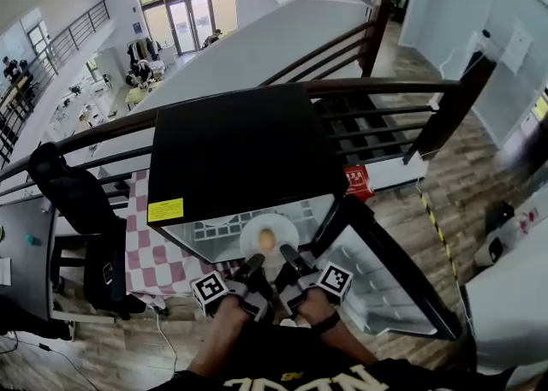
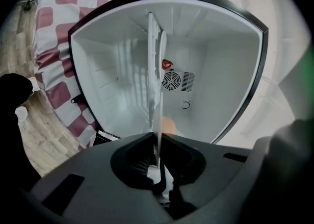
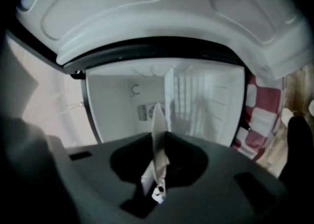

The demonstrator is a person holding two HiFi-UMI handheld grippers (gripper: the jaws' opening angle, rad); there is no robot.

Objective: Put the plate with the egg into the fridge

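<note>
A white plate (image 1: 268,235) with a brown egg (image 1: 267,240) on it is held level at the mouth of the open black fridge (image 1: 240,150). My left gripper (image 1: 254,263) is shut on the plate's near left rim, and my right gripper (image 1: 289,257) is shut on its near right rim. In the left gripper view the plate (image 2: 158,120) runs edge-on out of the closed jaws, with the egg (image 2: 169,125) a blur beside it. In the right gripper view the plate rim (image 3: 158,122) also sits pinched between the jaws, facing the white fridge interior (image 3: 206,100).
The fridge door (image 1: 377,287) hangs open to the right. A wire shelf (image 2: 152,61) and a fan vent (image 2: 171,81) show inside. A red-and-white checked cloth (image 1: 141,252) lies to the left, beside a black chair (image 1: 81,201). A wooden railing (image 1: 377,85) runs behind.
</note>
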